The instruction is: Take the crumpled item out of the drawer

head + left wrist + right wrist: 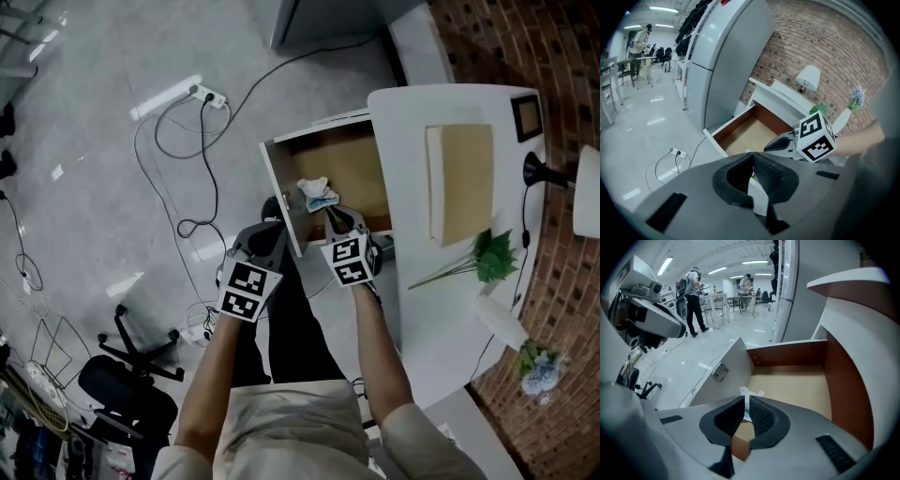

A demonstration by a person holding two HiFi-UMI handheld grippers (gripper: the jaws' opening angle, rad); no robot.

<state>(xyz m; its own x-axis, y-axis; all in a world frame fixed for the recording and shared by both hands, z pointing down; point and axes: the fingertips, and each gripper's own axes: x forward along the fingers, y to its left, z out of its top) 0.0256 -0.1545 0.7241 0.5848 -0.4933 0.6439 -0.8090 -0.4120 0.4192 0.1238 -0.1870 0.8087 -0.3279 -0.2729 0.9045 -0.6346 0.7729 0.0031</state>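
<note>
- The crumpled item (317, 193), white with teal, lies in the drawer (366, 173), just ahead of the right gripper (334, 216) tips.
- The right gripper view shows its 2 jaws a slit apart, holding nothing, with the item's edge showing through the gap.
- Only the head view shows the whole item, and the left gripper (278, 225), jaws together, beside the drawer front (277, 183).

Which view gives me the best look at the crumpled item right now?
Head view: the crumpled item lies in full sight in the drawer, near its front. The right gripper view shows only a scrap of it past the jaws; in the left gripper view I can't make it out.
</note>
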